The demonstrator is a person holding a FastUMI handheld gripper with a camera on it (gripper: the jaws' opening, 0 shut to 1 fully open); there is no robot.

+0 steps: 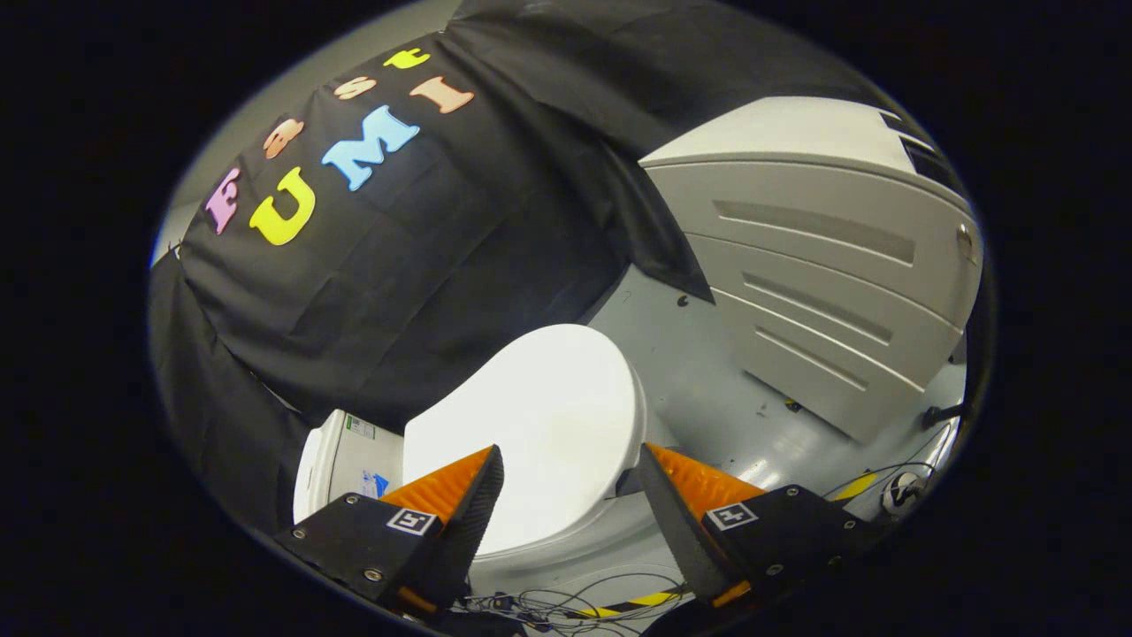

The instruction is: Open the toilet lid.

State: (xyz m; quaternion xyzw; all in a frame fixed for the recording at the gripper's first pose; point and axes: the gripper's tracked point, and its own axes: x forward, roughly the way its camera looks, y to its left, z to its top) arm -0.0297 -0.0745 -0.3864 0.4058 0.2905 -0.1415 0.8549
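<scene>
hand-held gripper: wide open, holds nothing | toilet lid: down, ahead of fingers | risk: fingers slip off the smooth lid edge

We find no legible text. The toilet tank bears two small stickers, their print too small to read. Each finger of the gripper carries a square coded marker, not readable as text.

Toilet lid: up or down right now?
Down. The white oval toilet lid lies flat over the bowl; the open gripper straddles it without touching.
</scene>
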